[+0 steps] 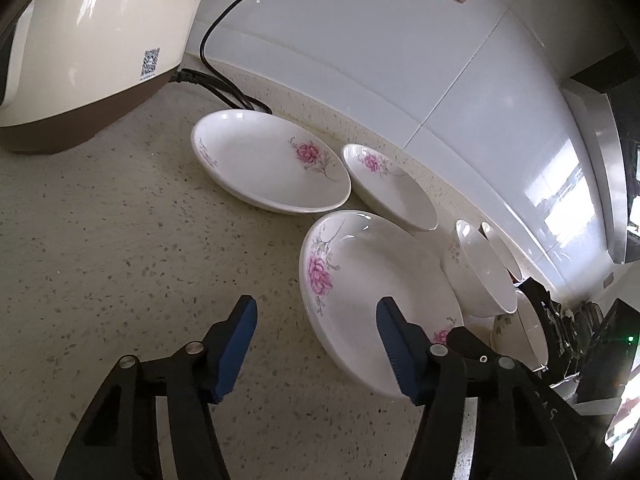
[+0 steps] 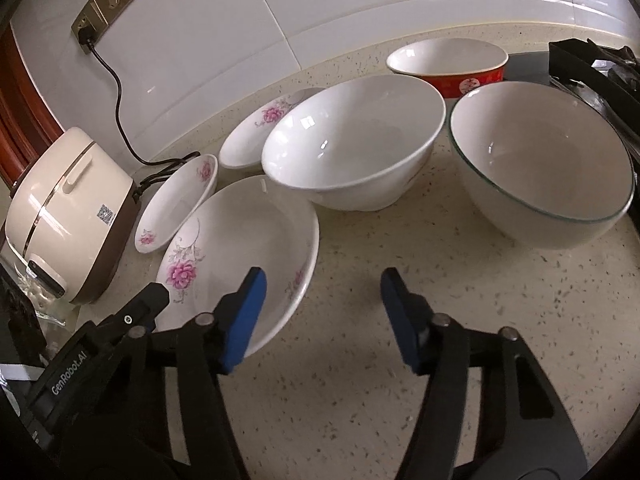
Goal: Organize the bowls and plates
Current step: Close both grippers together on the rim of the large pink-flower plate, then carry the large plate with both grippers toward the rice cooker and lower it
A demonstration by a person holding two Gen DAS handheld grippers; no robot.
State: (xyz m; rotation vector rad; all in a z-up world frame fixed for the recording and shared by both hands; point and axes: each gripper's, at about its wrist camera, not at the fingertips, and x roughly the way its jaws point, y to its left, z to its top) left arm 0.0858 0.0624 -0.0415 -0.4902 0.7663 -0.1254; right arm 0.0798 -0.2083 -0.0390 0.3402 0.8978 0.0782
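Three white plates with pink flowers lie on the speckled counter. The nearest plate (image 1: 372, 280) (image 2: 240, 232) sits just ahead of both grippers. My left gripper (image 1: 316, 312) is open, and its right finger overlaps that plate's near rim. My right gripper (image 2: 323, 280) is open too, its left finger over the same plate's edge. Behind are a large plate (image 1: 268, 164) (image 2: 180, 200) and a small plate (image 1: 388, 188) (image 2: 260, 128). A tilted white bowl (image 2: 352, 144) (image 1: 480, 272), a glass-rimmed bowl (image 2: 540, 160) and a red bowl (image 2: 448, 64) stand to the right.
A cream rice cooker (image 1: 92, 40) (image 2: 68, 208) stands at the left, its black cord (image 1: 224, 20) running up to a wall socket (image 2: 104, 4). A tiled wall (image 1: 400, 60) backs the counter. A black stove (image 2: 592, 68) is at the far right.
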